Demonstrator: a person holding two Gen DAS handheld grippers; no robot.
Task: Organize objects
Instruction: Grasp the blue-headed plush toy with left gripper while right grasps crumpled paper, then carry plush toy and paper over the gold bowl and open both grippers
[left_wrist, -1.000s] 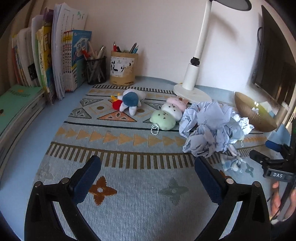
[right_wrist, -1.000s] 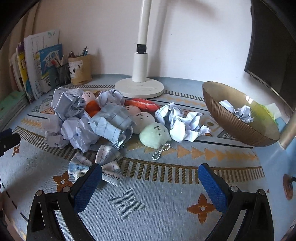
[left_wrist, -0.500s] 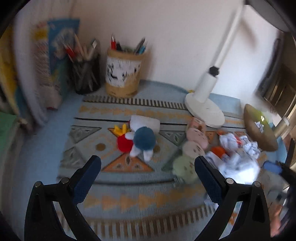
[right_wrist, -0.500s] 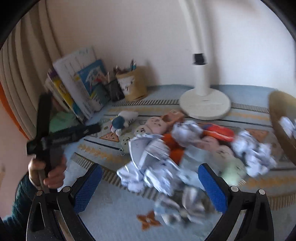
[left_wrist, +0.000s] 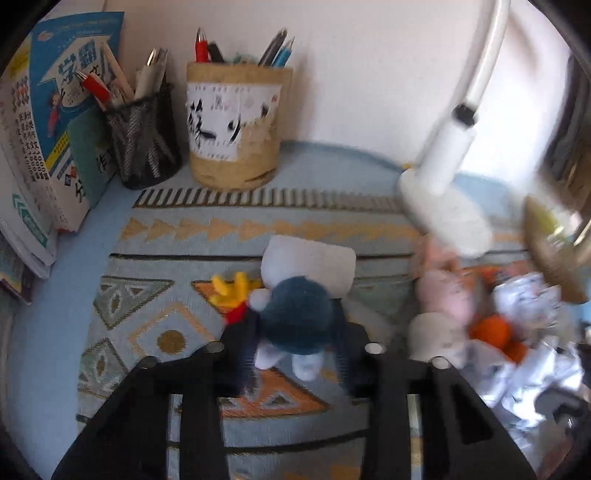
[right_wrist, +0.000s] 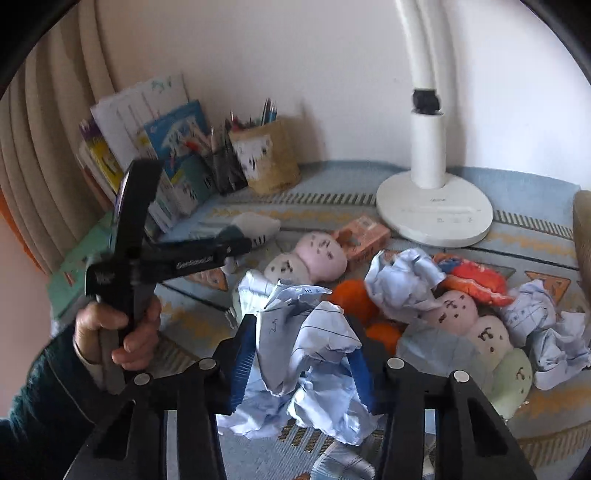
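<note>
In the left wrist view my left gripper (left_wrist: 295, 354) is shut on a blue and white plush toy (left_wrist: 297, 321) lying on the patterned mat (left_wrist: 155, 295), with a red and yellow plush part (left_wrist: 236, 295) beside it. In the right wrist view my right gripper (right_wrist: 304, 354) is shut on a crumpled lined paper ball (right_wrist: 306, 343) at the front of a pile of crumpled papers (right_wrist: 402, 280) and round plush toys (right_wrist: 321, 254). The left gripper (right_wrist: 236, 247) also shows there, held by a hand, over the blue plush.
Two pen holders (left_wrist: 236, 125) and upright books (left_wrist: 48, 122) stand at the back left. A white lamp base (right_wrist: 434, 212) stands at the back right. A brown bowl (left_wrist: 546, 247) sits at the far right edge. Orange plush (right_wrist: 354, 299) lies within the pile.
Both grippers moved forward and closed: the left one onto the blue plush toy, the right one onto a crumpled paper ball. Both were open half a second ago.
</note>
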